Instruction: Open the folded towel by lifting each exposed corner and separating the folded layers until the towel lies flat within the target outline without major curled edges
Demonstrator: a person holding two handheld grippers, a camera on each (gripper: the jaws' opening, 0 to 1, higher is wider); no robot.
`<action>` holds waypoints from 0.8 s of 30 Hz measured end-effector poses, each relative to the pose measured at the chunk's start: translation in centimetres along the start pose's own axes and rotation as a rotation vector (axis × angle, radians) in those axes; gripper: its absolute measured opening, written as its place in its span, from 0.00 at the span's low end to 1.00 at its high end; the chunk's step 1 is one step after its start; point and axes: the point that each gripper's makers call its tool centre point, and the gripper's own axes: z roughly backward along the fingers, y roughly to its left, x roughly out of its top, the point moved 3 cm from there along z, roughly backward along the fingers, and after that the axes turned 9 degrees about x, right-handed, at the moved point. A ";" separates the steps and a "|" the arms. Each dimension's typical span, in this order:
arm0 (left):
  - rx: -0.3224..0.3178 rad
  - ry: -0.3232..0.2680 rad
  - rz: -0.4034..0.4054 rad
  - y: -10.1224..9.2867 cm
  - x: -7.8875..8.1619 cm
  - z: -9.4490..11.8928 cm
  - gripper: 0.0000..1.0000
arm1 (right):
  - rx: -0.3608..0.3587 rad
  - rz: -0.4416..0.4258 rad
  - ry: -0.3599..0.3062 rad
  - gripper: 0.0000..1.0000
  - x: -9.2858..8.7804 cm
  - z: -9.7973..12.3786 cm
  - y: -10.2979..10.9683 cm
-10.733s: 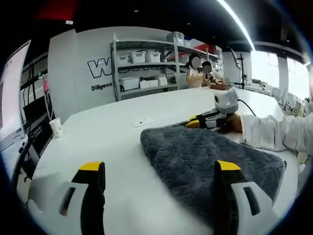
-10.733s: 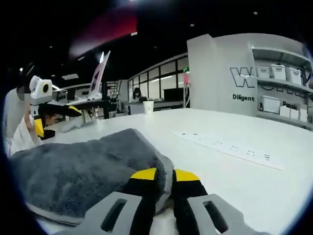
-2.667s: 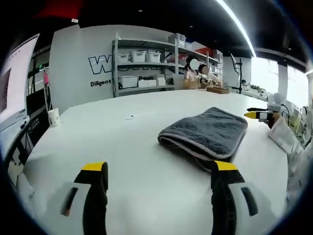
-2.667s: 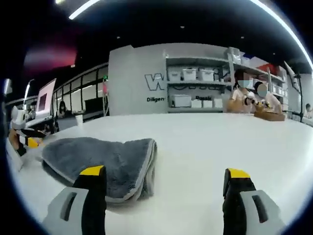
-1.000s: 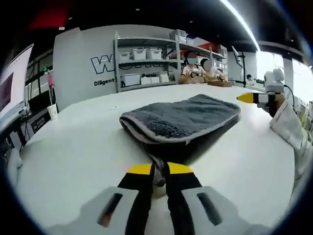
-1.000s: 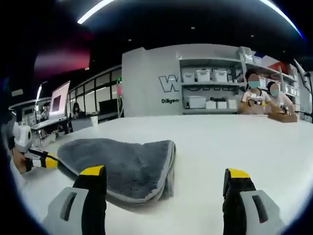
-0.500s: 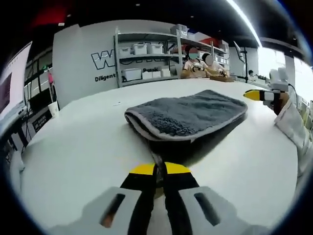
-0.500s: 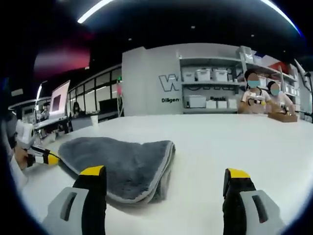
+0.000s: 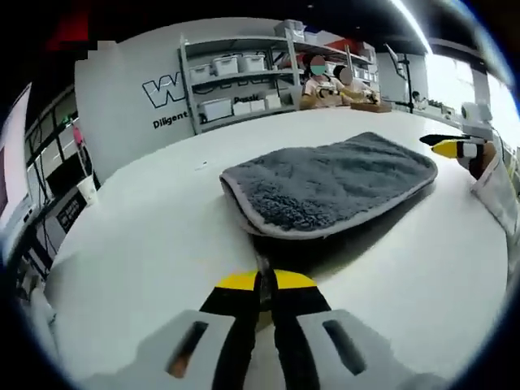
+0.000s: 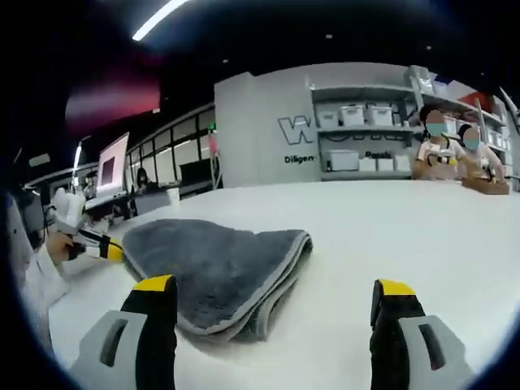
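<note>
Right now the left gripper (image 9: pixel 265 280) has its yellow-tipped jaws pressed together on a corner of the gray towel (image 9: pixel 329 187), with a thin strip of cloth running up from between the tips toward 12 o'clock. Beyond that pinch the towel's folded body spreads across the white table (image 9: pixel 154 236), its pale gray piping curving along the near edge and a dark shadow beneath the lifted part. At about 2 o'clock in the left gripper view, the right gripper (image 9: pixel 452 148) shows its yellow tip just beside the towel's far side, held by a hand in a white sleeve.

From the right gripper view, the right gripper (image 10: pixel 275 296) stands with its jaws spread wide and nothing between them. The towel (image 10: pixel 215 264) lies on the table (image 10: pixel 422 236) toward 10 o'clock, still doubled over, its rounded fold facing 3 o'clock. The left gripper (image 10: pixel 99 244) sits at 9 o'clock, touching the towel's edge. Shelving with white bins (image 10: pixel 357 142) stands at 1 o'clock against a wall with lettering, and seated people (image 10: pixel 443 150) are at 2 o'clock.
</note>
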 end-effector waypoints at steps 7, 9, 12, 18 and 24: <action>-0.006 0.051 -0.063 1.4 0.9 -2.0 0.04 | 0.029 0.015 0.019 0.99 -0.2 -0.3 0.6; 0.005 0.057 -0.062 1.8 1.1 -2.5 0.04 | 0.041 0.027 0.033 0.99 -0.4 -0.5 0.9; 0.028 0.059 -0.057 2.2 1.3 -3.2 0.04 | 0.057 0.040 0.053 0.99 -0.7 -0.7 1.3; 0.054 0.067 -0.033 3.0 1.7 -4.2 0.04 | 0.076 0.074 0.073 0.99 -0.9 -0.9 1.7; 0.087 0.080 -0.049 3.5 2.3 -5.5 0.04 | 0.071 0.108 0.080 0.99 -0.8 -0.9 1.8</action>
